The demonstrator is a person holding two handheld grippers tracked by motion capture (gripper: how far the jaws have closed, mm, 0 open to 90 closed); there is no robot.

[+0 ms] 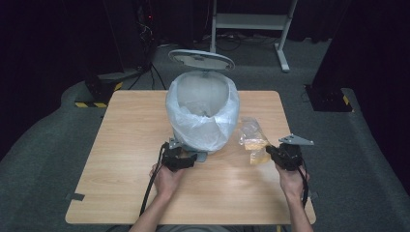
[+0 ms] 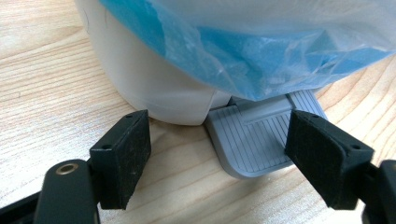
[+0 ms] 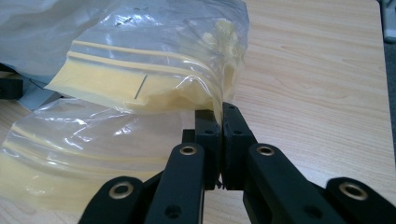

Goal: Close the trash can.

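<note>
Wooden table, bin centred, bag right

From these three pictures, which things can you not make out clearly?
- Inside of the bin: in the high view the white liner covers its bottom.
- Contents of the clear bag: in the right gripper view folds and glare blur them; in the high view they are too small.
- Pedal: in the left gripper view the blue-looking liner hides its far end.
- Whether the left gripper presses the pedal.

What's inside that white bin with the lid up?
The bin is lined with a pale plastic liner that spills over its rim. The lid stands open behind it. The liner's folds hide the bottom, so any contents cannot be seen.
</note>
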